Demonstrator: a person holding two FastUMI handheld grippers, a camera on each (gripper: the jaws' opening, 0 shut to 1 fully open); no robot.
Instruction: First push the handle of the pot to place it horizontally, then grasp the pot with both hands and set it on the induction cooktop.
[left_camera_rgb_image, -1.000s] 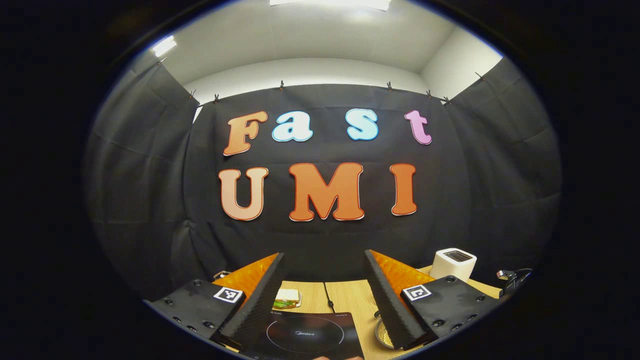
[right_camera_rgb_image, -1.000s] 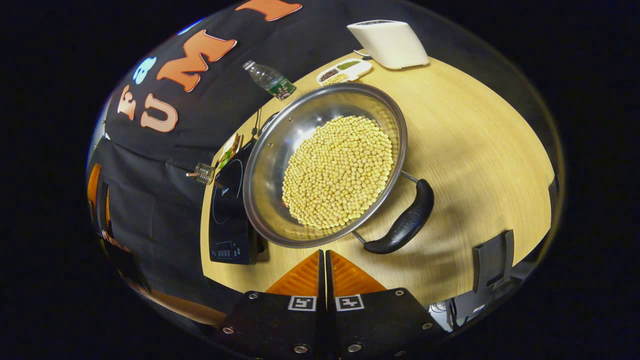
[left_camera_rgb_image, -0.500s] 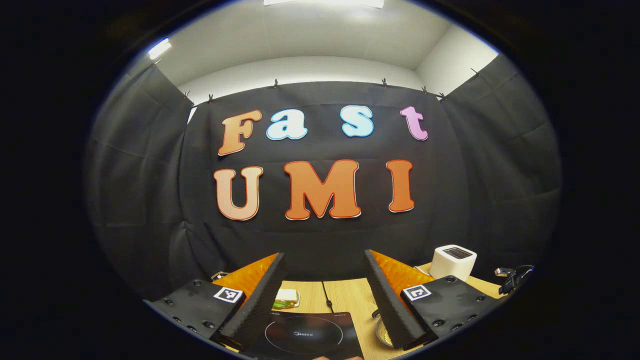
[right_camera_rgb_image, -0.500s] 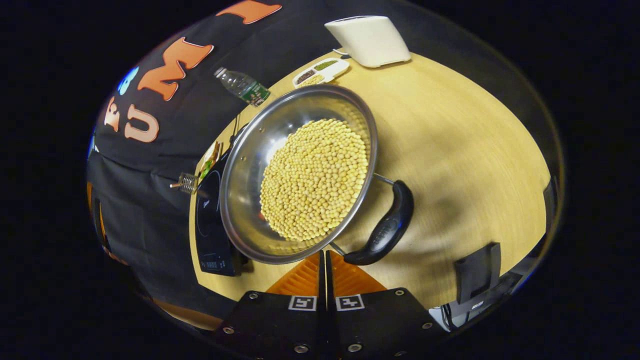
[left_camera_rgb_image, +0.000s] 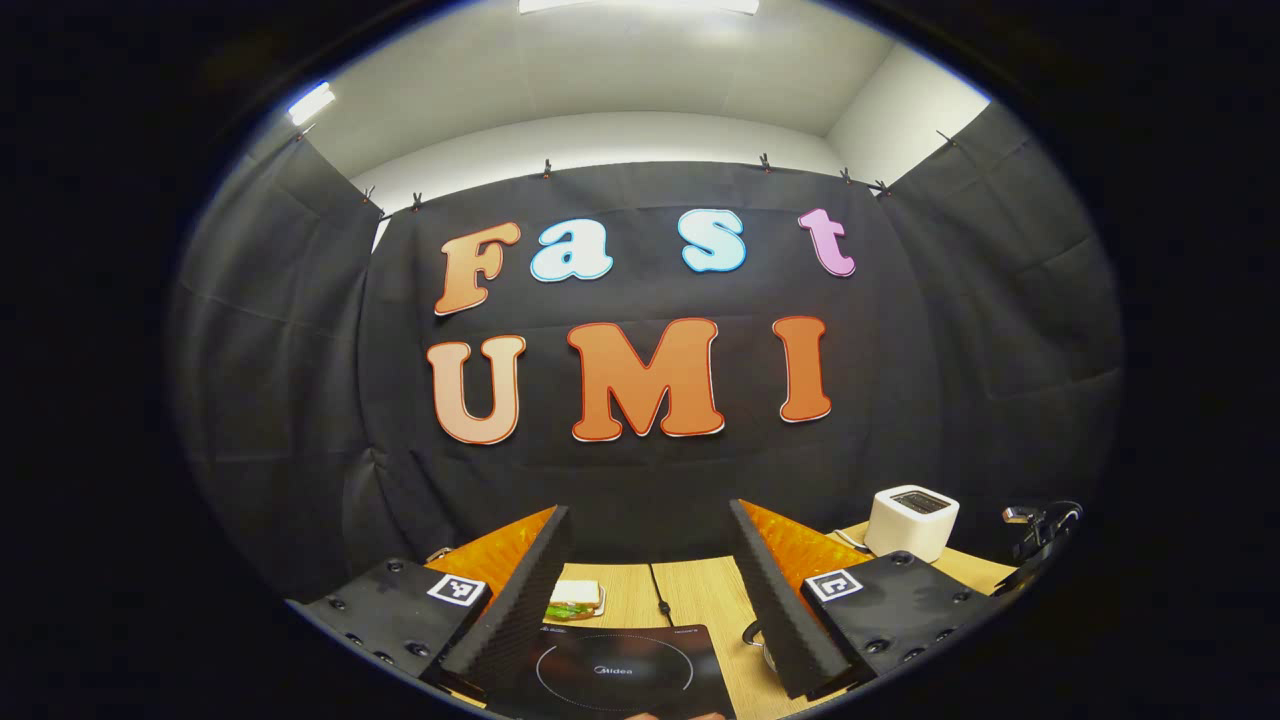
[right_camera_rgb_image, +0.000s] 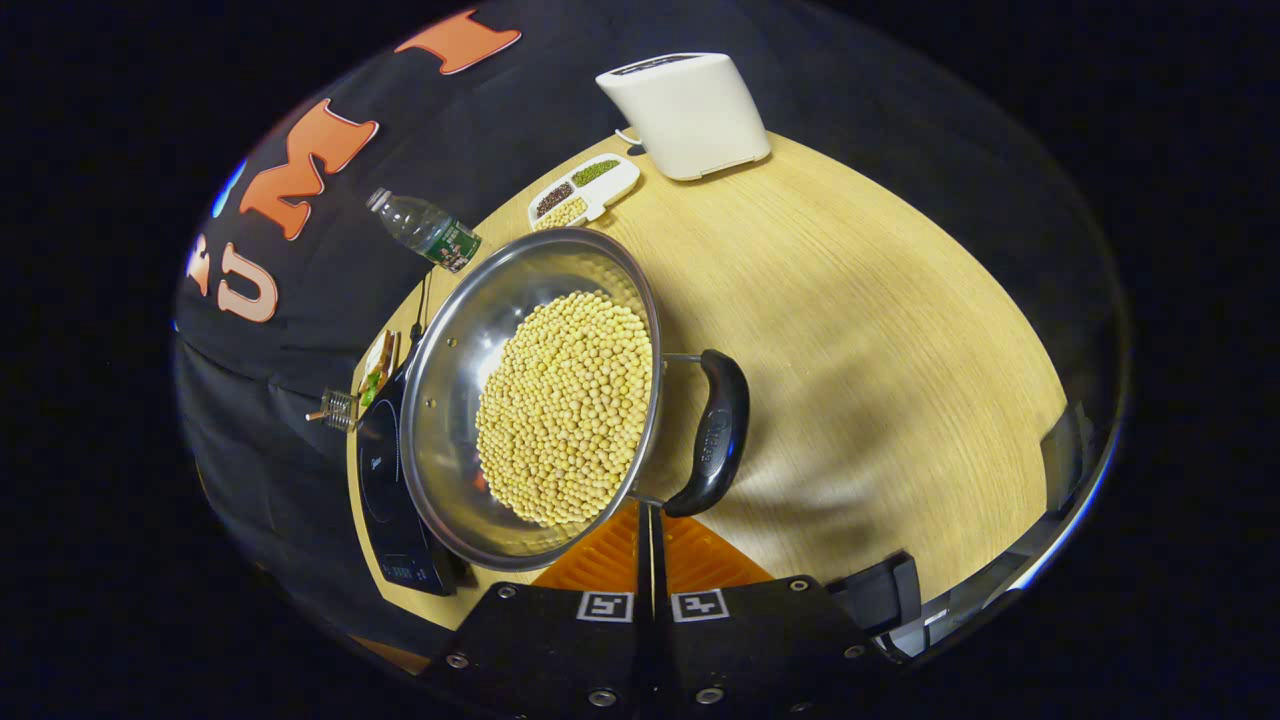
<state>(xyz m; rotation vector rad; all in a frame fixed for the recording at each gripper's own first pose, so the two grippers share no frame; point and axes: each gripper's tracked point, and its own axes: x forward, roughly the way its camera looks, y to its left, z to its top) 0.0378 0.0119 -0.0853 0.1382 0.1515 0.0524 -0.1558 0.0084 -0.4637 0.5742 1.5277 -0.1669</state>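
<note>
A steel pot (right_camera_rgb_image: 450, 400) full of yellow soybeans (right_camera_rgb_image: 565, 410) stands on the wooden table (right_camera_rgb_image: 850, 330), partly over the black induction cooktop (right_camera_rgb_image: 385, 480). Its black handle (right_camera_rgb_image: 718, 435) is on the pot's right side in the right gripper view. My right gripper (right_camera_rgb_image: 647, 508) is shut with nothing between its fingers, and its tips are at the handle's near end and the pot's rim. My left gripper (left_camera_rgb_image: 645, 510) is held open above the cooktop (left_camera_rgb_image: 615, 670), apart from it. A bit of the pot's rim (left_camera_rgb_image: 757, 640) peeks beside the left gripper's right finger.
A white toaster (right_camera_rgb_image: 685, 112), a divided dish of beans (right_camera_rgb_image: 585, 188) and a lying water bottle (right_camera_rgb_image: 425, 232) sit at the table's far side. A sandwich (left_camera_rgb_image: 575, 597) and a cable (left_camera_rgb_image: 655, 590) lie behind the cooktop. The table's right half is bare wood.
In the right gripper view the pot and handle slid left and nearer; the handle has swung round in the view as the shut right gripper closed on its end. The left gripper barely moved.
</note>
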